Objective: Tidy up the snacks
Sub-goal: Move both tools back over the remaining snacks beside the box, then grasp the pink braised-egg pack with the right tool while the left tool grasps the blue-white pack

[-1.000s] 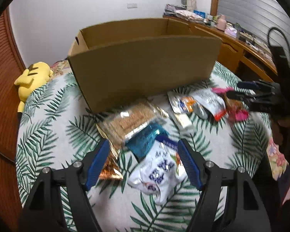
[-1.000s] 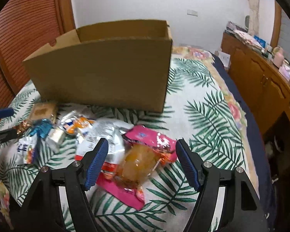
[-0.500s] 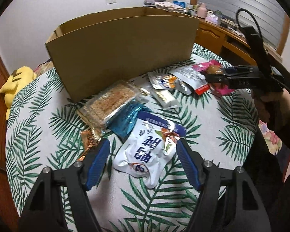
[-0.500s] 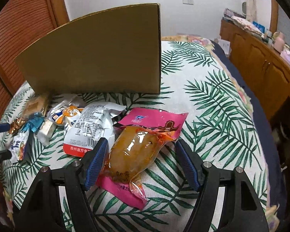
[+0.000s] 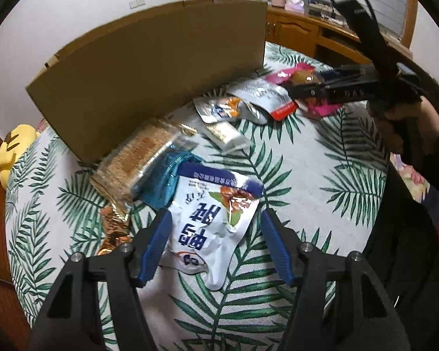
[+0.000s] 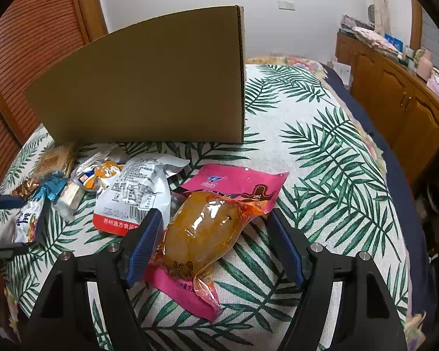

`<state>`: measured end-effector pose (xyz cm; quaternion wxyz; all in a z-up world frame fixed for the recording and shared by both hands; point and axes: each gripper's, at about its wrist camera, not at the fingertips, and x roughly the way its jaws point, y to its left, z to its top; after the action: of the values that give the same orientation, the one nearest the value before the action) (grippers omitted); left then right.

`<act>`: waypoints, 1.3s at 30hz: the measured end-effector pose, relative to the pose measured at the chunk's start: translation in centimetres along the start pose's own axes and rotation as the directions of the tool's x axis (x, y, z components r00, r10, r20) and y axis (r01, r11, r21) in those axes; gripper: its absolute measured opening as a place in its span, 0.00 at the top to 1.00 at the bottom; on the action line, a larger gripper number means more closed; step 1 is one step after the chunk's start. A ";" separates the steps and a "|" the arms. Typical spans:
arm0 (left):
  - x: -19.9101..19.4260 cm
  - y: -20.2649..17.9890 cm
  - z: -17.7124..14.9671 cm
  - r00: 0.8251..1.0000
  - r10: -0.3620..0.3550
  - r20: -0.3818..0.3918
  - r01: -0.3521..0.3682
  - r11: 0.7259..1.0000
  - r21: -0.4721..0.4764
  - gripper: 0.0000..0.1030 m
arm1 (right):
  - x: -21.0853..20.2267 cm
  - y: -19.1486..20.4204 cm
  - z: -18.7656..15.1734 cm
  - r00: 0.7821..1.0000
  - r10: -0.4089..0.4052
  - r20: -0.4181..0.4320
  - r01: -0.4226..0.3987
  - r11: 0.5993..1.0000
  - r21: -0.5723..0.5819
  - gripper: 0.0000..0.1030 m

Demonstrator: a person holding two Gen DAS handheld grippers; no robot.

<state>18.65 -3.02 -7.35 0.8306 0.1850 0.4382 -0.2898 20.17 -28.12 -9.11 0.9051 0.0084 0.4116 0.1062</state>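
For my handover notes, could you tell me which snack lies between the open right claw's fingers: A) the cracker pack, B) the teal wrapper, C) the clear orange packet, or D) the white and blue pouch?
C: the clear orange packet lies between the right claw's open fingers.

Hidden: cardboard box interior, behind its near wall. Blurred: cracker packet. Partly covered: pink pouch.
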 end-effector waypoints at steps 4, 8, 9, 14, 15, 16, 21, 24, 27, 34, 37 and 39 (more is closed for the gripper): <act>0.9 -0.1 0.1 0.999 0.014 -0.029 -0.014 1.000 -0.002 0.33 | 0.0 0.0 0.0 1.000 0.002 0.001 -0.002 1.000 0.001 0.27; 1.0 0.3 0.3 0.999 0.015 -0.031 -0.016 0.999 -0.033 0.33 | 0.0 0.0 0.0 1.000 0.002 0.001 -0.002 1.000 0.002 0.27; 1.1 0.4 0.4 0.999 0.015 -0.030 -0.016 0.999 -0.039 0.34 | 0.0 0.0 0.0 1.000 0.002 0.002 -0.002 1.000 0.001 0.27; 0.6 1.3 -0.1 1.000 0.019 -0.012 -0.020 0.997 -0.078 0.54 | 0.0 0.0 0.0 1.000 0.003 0.002 -0.003 1.000 0.003 0.26; 0.3 1.5 -0.2 1.000 0.016 -0.005 -0.016 0.996 -0.088 0.58 | 0.0 0.0 0.0 1.000 0.002 0.002 -0.002 1.000 0.002 0.26; -0.1 1.7 -0.3 1.000 0.009 0.010 -0.008 0.994 -0.105 0.62 | 0.0 0.0 0.0 1.000 0.002 0.002 -0.002 1.000 0.002 0.26; -1.5 1.6 -1.0 0.999 0.004 0.050 0.003 0.990 -0.141 0.66 | 0.0 0.0 0.0 1.000 0.001 0.002 -0.001 1.000 0.001 0.26; -2.0 1.7 -1.4 0.998 0.004 0.067 0.007 0.986 -0.167 0.67 | 0.0 -0.1 0.0 1.000 0.002 0.001 -0.002 1.000 0.001 0.26; -2.4 1.7 -1.6 0.997 0.004 0.075 0.010 0.983 -0.182 0.67 | 0.0 0.2 -0.1 1.000 -0.015 -0.005 0.014 1.000 -0.021 0.27; -3.5 1.6 -1.8 0.995 0.004 0.103 0.018 0.976 -0.215 0.71 | -1.2 0.1 -0.4 0.998 0.038 -0.056 -0.039 0.999 -0.015 0.64; -3.8 1.6 -1.9 0.993 0.014 0.115 0.013 0.974 -0.227 0.75 | -1.3 0.1 -0.6 0.996 0.049 -0.071 -0.051 0.998 -0.024 0.65; -4.1 1.6 -1.8 0.991 0.018 0.130 0.013 0.972 -0.236 0.77 | -1.6 0.1 -0.9 0.996 0.049 -0.072 -0.051 0.999 -0.019 0.65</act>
<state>16.70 0.56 -4.80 0.8739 0.0658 0.4140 -0.2460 18.53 -28.44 -8.52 0.8870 0.0052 0.4422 0.1333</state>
